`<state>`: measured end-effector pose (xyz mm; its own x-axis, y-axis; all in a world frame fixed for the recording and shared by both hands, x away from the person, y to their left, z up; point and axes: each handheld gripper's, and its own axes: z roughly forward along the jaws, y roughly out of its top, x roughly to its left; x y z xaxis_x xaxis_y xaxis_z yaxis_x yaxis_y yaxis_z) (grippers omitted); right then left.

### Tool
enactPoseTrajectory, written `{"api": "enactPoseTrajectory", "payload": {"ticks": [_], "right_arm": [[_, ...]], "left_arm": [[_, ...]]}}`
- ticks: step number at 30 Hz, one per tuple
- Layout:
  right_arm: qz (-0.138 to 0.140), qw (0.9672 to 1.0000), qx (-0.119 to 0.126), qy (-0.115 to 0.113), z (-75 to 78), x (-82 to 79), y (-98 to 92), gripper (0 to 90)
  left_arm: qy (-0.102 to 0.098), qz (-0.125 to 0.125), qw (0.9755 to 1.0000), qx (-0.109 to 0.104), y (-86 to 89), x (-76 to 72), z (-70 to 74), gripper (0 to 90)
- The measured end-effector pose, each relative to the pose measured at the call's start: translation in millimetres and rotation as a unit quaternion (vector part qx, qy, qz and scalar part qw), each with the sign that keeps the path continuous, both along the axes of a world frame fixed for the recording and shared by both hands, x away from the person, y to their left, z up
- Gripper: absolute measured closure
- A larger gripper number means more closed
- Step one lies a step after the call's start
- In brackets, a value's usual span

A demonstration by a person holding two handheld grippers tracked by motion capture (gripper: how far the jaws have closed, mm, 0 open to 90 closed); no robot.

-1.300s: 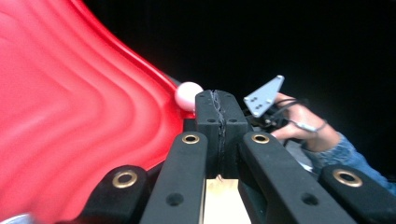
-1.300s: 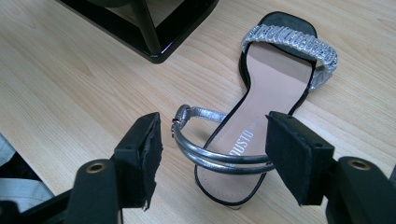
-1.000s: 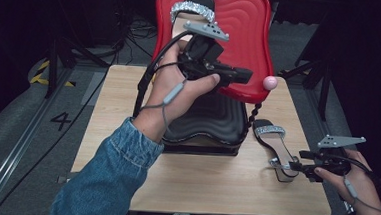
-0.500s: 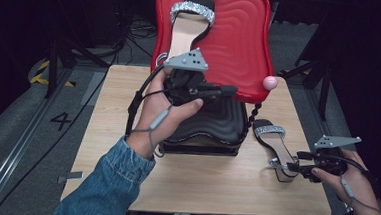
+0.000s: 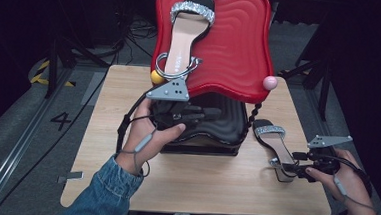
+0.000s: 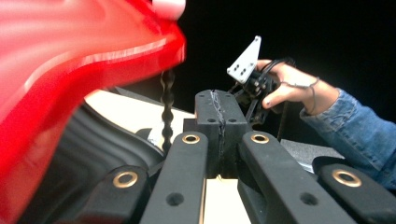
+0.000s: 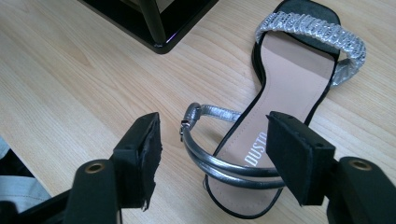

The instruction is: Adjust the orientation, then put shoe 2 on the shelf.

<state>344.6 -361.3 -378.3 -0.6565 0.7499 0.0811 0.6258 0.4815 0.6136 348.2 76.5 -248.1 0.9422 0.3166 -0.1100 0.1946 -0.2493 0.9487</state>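
Down from the red tray (image 5: 232, 50) came the closed left tongs (image 5: 213, 112), leaving one shoe (image 5: 185, 34) there, while the right tongs (image 5: 287, 168) stood apart around the other shoe (image 7: 285, 93).

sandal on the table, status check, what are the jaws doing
Right gripper open, jaws straddling the sandal's heel end, pads not pressing. Left gripper shut, empty, by the black stand. Other sandal on red tray. Nothing in the way.

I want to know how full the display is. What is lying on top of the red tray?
On the red tray lies one sandal with a glittery toe strap and a silver ankle strap; the rest of its top is bare. What is under that sandal is covered.
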Motion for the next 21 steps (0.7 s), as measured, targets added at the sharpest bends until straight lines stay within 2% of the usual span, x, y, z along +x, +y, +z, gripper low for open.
{"api": "enactPoseTrajectory", "payload": {"ticks": [1,3,5,6,7,9,11,12,15,16,17,18,19,21], "right_arm": [[-0.002,1.0000,0.000,0.001,0.0,0.2,0.5,36.2],[-0.004,1.0000,0.003,0.002,-0.4,0.5,0.6,36.2],[-0.008,0.9999,0.009,0.006,0.7,1.0,-1.0,36.2],[-0.022,0.9997,0.014,0.001,5.5,2.3,-4.1,36.2],[-0.022,0.9997,0.014,0.001,5.5,2.3,-4.1,36.2],[-0.037,0.9992,0.014,-0.005,11.4,5.1,-7.2,36.3],[-0.066,0.9977,0.009,-0.010,14.2,12.1,-7.4,35.6],[-0.081,0.9967,-0.004,-0.007,13.6,17.4,-7.0,35.6],[-0.110,0.9937,-0.018,0.014,13.3,31.1,-8.9,34.7],[-0.117,0.9928,-0.020,0.013,13.6,34.9,-10.4,34.2],[-0.127,0.9914,-0.023,0.019,14.7,39.5,-11.7,34.0],[-0.144,0.9888,-0.024,0.029,15.5,45.1,-12.6,33.1],[-0.155,0.9866,-0.030,0.041,15.7,49.7,-12.4,32.4],[-0.155,0.9851,-0.040,0.063,14.6,61.9,-9.6,31.6]], "left_arm": [[0.000,0.000,1.0000,0.000,0.0,0.0,0.0,90.0],[0.011,-0.008,0.9999,-0.008,3.0,1.8,-9.6,90.0],[0.005,-0.010,0.9999,-0.003,5.3,3.9,-18.3,90.0],[0.004,-0.013,0.9999,-0.001,6.8,5.8,-26.3,90.0],[0.004,-0.013,0.9999,-0.001,6.8,5.8,-26.3,90.0],[0.000,0.003,0.9997,0.023,7.5,6.9,-37.7,89.2],[-0.001,0.012,0.9994,0.033,9.6,9.0,-48.2,83.2],[-0.003,0.010,0.9991,0.042,11.0,10.3,-52.3,81.4],[0.007,0.014,0.9987,0.049,12.5,10.2,-60.8,70.2],[0.008,0.013,0.9983,0.056,12.5,11.2,-62.2,66.9],[0.017,0.017,0.9975,0.066,12.1,12.4,-63.5,60.0],[0.022,0.019,0.9974,0.066,12.6,13.5,-64.8,53.8],[0.021,0.017,0.9975,0.066,13.4,14.4,-66.2,52.6],[0.033,0.012,0.9970,0.069,13.8,16.1,-71.3,48.6]]}}
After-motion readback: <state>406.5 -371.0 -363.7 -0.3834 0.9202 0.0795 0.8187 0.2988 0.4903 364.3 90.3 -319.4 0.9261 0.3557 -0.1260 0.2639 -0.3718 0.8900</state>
